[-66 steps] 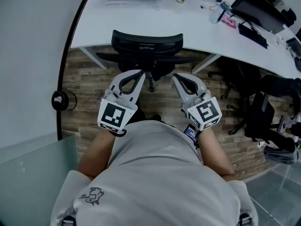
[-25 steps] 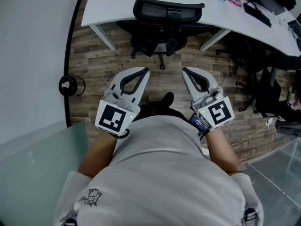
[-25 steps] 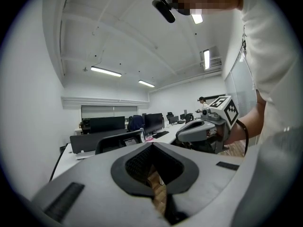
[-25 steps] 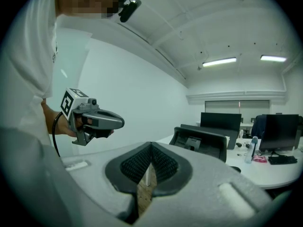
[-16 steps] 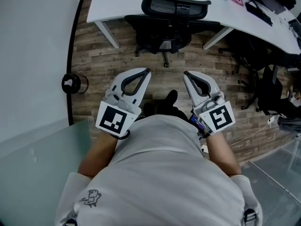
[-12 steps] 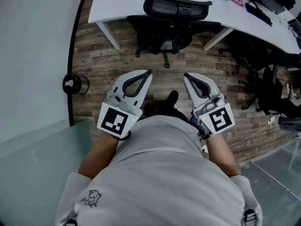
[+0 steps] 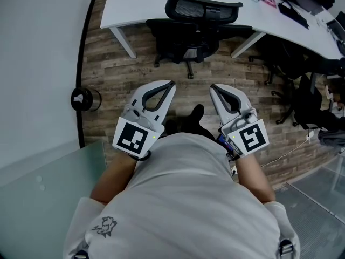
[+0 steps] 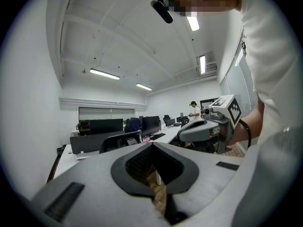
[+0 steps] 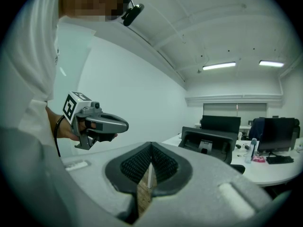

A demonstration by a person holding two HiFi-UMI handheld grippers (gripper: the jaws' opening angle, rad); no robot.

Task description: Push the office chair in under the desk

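Note:
The black mesh-backed office chair [image 7: 202, 9] stands at the white desk [image 7: 135, 1], its seat tucked under the desktop and its backrest against the desk edge. Both grippers hover over the wood floor, well short of the chair and touching nothing. My left gripper [image 7: 171, 83] is shut and empty, and so is my right gripper [image 7: 212, 86]. In the left gripper view the left gripper [image 8: 152, 144] points level at the chair [image 8: 120, 140]. The right gripper view shows the right gripper [image 9: 151, 144] with the chair [image 9: 210, 143] ahead to the right.
A round black bin [image 7: 82, 99] sits by the curved glass wall at the left. Other black chairs [image 7: 307, 112] crowd the right side. A keyboard and monitors [image 7: 294, 12] lie on the desk's right part. The person's shoe [image 7: 195, 114] shows between the grippers.
Both grippers have drawn back from the chair's backrest, where they were earlier. The chair now stands farther away at the desk. Over the last half second almost nothing shifts.

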